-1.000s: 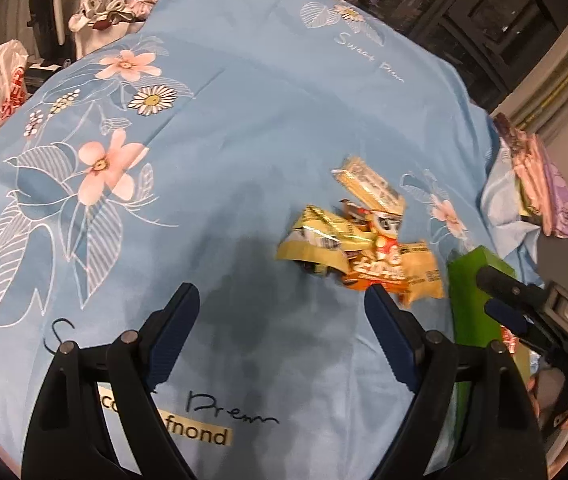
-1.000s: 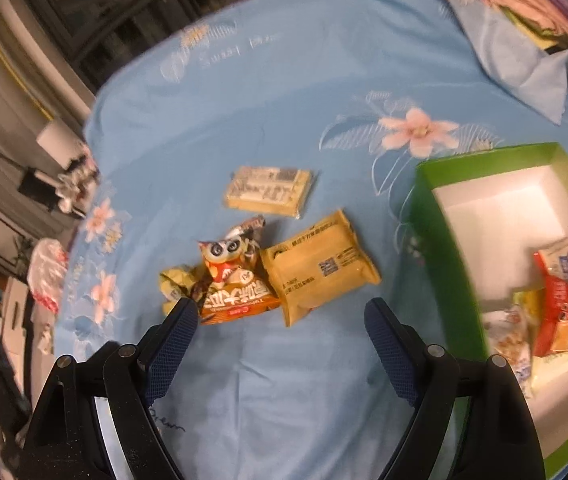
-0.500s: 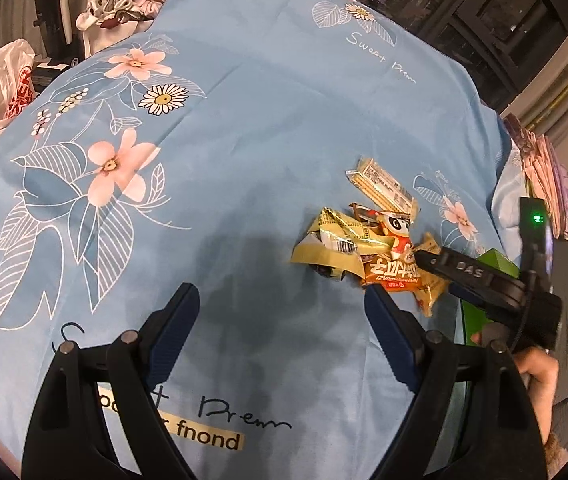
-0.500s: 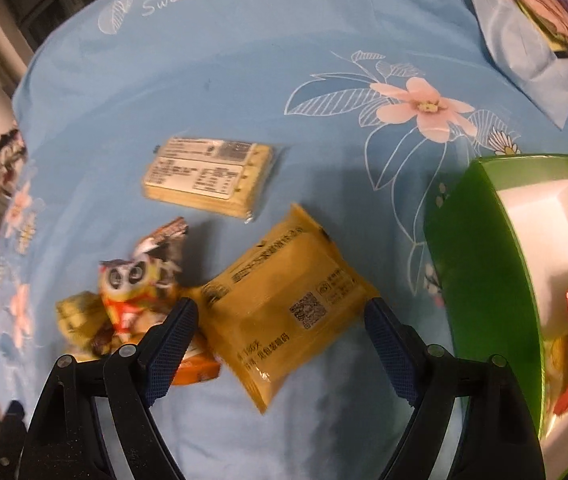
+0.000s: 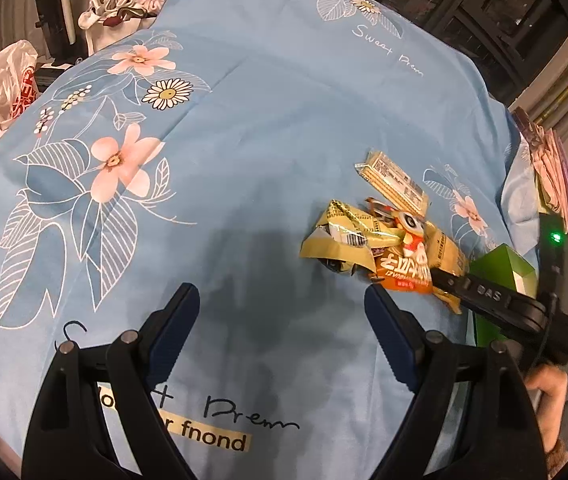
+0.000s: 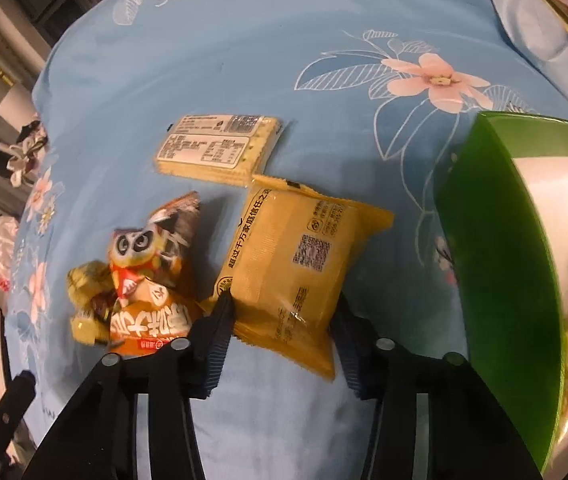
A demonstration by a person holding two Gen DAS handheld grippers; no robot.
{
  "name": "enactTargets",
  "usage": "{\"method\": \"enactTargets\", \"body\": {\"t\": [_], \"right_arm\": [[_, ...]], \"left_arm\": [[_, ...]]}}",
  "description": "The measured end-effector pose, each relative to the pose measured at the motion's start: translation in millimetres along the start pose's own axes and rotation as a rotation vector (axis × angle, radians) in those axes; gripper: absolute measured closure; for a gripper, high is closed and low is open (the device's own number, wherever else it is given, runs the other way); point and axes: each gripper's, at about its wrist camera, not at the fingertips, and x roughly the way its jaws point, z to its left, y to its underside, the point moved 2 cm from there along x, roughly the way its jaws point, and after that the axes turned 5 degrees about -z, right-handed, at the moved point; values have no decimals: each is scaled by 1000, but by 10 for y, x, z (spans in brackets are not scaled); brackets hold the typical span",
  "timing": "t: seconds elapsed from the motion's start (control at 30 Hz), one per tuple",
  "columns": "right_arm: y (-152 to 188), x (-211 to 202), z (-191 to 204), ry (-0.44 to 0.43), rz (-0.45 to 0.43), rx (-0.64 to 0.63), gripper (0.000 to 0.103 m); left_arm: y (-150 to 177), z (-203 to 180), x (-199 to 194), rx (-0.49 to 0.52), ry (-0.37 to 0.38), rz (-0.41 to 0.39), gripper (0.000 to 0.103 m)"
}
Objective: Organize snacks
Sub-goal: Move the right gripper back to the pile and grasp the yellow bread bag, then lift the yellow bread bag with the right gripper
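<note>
A yellow snack packet (image 6: 292, 264) lies on the blue flowered cloth (image 5: 244, 128). My right gripper (image 6: 283, 302) is closing on its near end, and both pads touch its sides. Left of it sit an orange owl packet (image 6: 144, 292) and crumpled green-gold wrappers (image 6: 84, 284). A cracker pack (image 6: 216, 148) lies just beyond. The green box (image 6: 496, 264) stands at the right with several snacks inside. My left gripper (image 5: 280, 292) hangs open over bare cloth, left of the snack pile (image 5: 384, 240).
Folded pink and purple fabric (image 5: 564, 184) lies at the cloth's far right edge. A red and white plastic bag (image 5: 0, 92) and clutter sit off the left side. A person's hand (image 5: 548, 392) holds the right gripper's handle.
My right gripper came down onto the yellow packet and its jaws narrowed from wide apart to touching the packet's sides. The left gripper stayed where it was, still open.
</note>
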Motion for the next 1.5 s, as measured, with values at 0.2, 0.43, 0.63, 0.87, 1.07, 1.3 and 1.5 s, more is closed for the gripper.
{"method": "enactTargets", "body": {"t": [0.2,0.43,0.63,0.87,1.07,1.3,1.5], "right_arm": [[89,-304,66,-53,-20,-19,57],[408,-459,236,-134,0,-55,57],[558,-464,225,-100,43,-94,52],[458,-822,28,-149,-81,9,36],[430,-835,-176,-232,-79,146,36],[457,-609,-131,-250,-8,179,36],[454,-448,-120,-242,27,190,36]], "left_arm": [[13,-4,10,-1,4,8,18],[55,-46,12,12,6,18,18],[110,-101,31,30,7,36,18],[202,-228,53,67,48,71,18],[383,-518,82,99,206,121,19],[588,-876,323,175,280,205,25],[612,-933,477,183,300,235,37]]}}
